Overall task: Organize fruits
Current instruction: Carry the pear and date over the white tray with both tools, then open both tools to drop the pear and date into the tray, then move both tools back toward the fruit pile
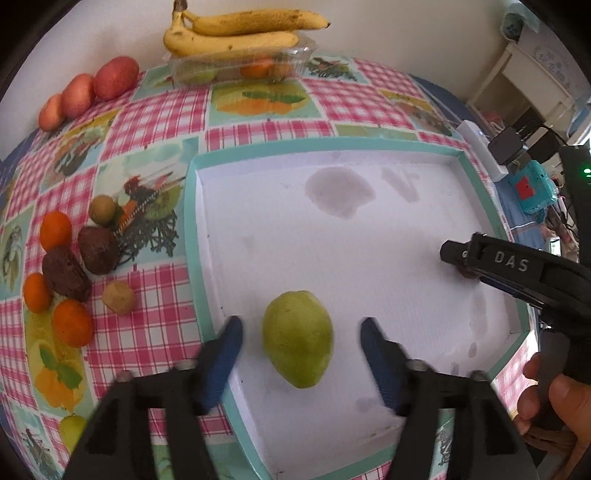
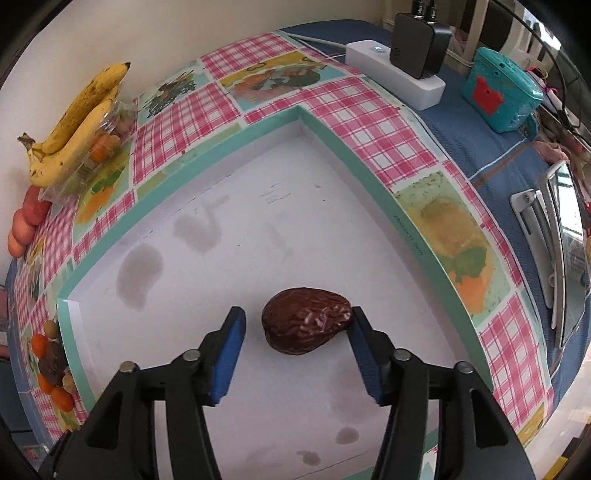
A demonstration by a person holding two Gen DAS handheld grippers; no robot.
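Observation:
A shallow white tray with a teal rim lies on the checked tablecloth. A green pear rests on the tray floor near its front left. My left gripper stands open around it, with a gap between each blue pad and the fruit. In the right wrist view a wrinkled brown avocado lies in the same tray between the fingers of my right gripper. The right pad is at the fruit's side and the left pad is clear of it. One of that gripper's fingers shows at the tray's right side.
Left of the tray lie several oranges, two brown avocados and small kiwis. Three red apples and bananas on a clear plastic box sit by the wall. A power strip and a teal box are to the right.

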